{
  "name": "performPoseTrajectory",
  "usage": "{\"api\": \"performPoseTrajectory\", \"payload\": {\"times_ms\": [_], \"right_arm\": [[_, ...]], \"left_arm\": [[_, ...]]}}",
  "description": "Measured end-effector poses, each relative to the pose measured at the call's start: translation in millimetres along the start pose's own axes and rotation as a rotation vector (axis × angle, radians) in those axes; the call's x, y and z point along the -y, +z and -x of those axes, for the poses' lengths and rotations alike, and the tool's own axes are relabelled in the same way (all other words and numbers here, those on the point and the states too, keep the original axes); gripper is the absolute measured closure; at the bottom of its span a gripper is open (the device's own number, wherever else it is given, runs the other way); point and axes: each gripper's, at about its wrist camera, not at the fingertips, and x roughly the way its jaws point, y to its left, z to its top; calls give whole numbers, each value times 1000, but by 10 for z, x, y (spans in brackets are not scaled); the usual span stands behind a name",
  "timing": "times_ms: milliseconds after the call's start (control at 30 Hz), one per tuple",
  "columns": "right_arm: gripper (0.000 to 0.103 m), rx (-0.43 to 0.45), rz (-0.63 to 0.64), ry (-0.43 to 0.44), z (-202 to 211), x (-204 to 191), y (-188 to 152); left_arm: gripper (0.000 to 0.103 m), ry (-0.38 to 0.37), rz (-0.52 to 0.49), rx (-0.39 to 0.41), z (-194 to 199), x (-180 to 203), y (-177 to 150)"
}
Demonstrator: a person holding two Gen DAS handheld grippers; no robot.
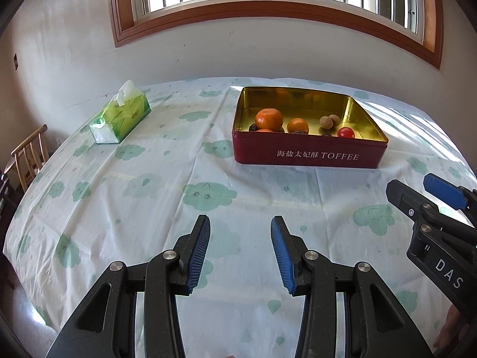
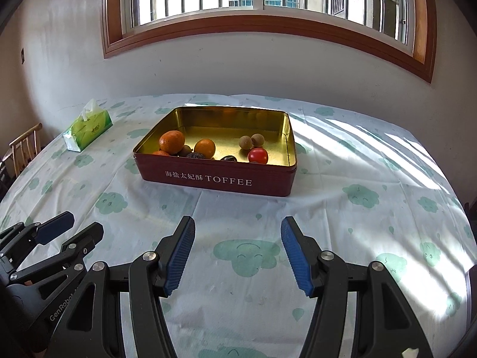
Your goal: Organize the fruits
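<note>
A red toffee tin (image 1: 310,158) (image 2: 214,180) with a gold inside stands open on the table. It holds oranges (image 1: 269,118) (image 2: 172,141), a red tomato (image 1: 345,132) (image 2: 258,155), two brown longans (image 1: 328,121) (image 2: 251,141) and some dark fruits (image 2: 228,158). My left gripper (image 1: 241,223) is open and empty, above the tablecloth in front of the tin. My right gripper (image 2: 238,223) is open and empty, also in front of the tin. Each gripper shows at the edge of the other's view: the right one (image 1: 417,189) and the left one (image 2: 80,223).
A green tissue box (image 1: 120,117) (image 2: 88,131) sits at the far left of the table. The table has a white cloth with green clouds (image 1: 149,208) (image 2: 342,238). A wooden chair (image 1: 29,155) stands at the left. A wall and window are behind.
</note>
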Motion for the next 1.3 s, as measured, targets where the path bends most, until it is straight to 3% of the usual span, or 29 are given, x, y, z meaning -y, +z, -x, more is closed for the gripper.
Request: {"api": "performPoseTrajectory", "payload": {"times_ms": [1300], "right_arm": [[45, -7, 9, 3, 8, -34, -69]], "left_arm": [[59, -9, 5, 3, 38, -20, -42]]}}
